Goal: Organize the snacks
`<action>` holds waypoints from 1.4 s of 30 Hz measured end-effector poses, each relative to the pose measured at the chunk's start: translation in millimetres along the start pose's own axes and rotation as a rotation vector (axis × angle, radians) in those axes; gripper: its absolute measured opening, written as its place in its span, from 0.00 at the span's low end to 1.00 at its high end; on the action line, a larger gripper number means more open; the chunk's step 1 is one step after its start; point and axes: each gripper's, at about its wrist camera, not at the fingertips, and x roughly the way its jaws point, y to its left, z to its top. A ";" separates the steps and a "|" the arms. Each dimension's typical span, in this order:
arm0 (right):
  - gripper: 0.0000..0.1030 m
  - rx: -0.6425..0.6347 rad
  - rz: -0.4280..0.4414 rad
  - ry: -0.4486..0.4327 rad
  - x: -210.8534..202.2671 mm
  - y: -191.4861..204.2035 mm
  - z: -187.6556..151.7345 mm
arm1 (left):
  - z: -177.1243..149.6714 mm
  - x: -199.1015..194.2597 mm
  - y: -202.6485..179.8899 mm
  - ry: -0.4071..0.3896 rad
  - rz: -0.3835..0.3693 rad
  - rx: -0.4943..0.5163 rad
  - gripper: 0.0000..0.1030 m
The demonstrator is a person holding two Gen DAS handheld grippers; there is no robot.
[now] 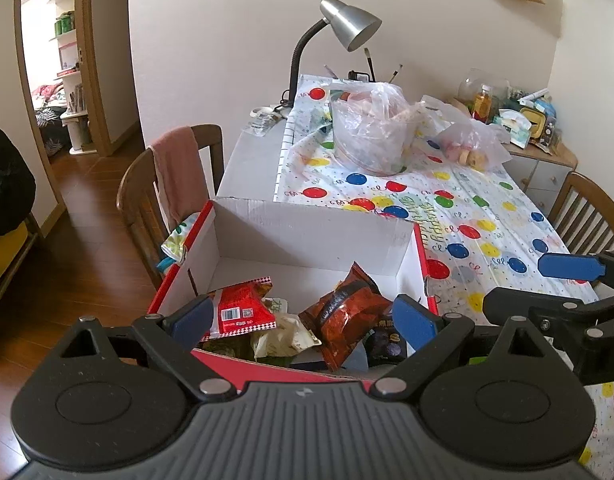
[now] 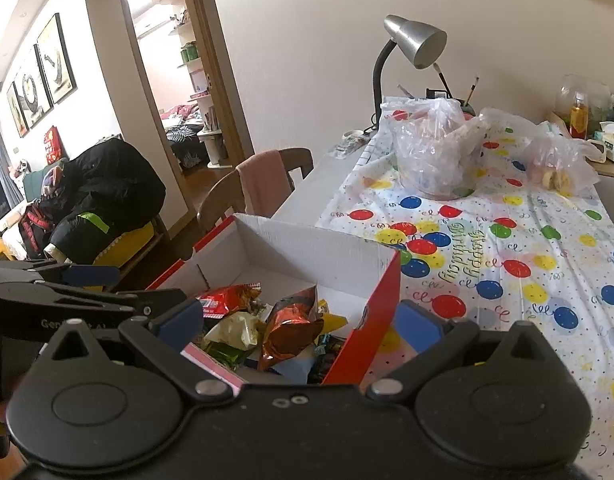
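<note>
L gripper (image 1: pixel 303 316): jaws wide, nothing betw them, blue pads either side of the near end of the open red-and-white cardboard box (image 1: pixel 307 236). R gripper (image 2: pixel 301 320): jaws wide too, empty, straddling the box's right red wall.

Box sits on table w/ white balloon-print birthday tablecloth (image 1: pixel 487 216), at its near left corner. Snacks piled in near part of box; far part bare white floor. Red crinkled snack packet w/ barcode label (image 1: pixel 241 312) at left, dark reddish-brown foil snack bag (image 1: pixel 349 312) tilted beside it, pale cream wrapper (image 1: pixel 283 334) betw and below them, dark purple packet (image 1: pixel 387 342) at right.

Far end of table: two clear plastic bags of food (image 1: pixel 369 128), silver gooseneck desk lamp (image 1: pixel 347 24). Wooden chair w/ pink cloth over its back (image 1: pixel 175 168) left of table.
</note>
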 end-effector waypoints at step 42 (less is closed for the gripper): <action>1.00 0.049 -0.012 -0.003 0.4 -4.9 -8.6 | -7.3 4.7 -6.5 0.025 -0.018 0.000 0.94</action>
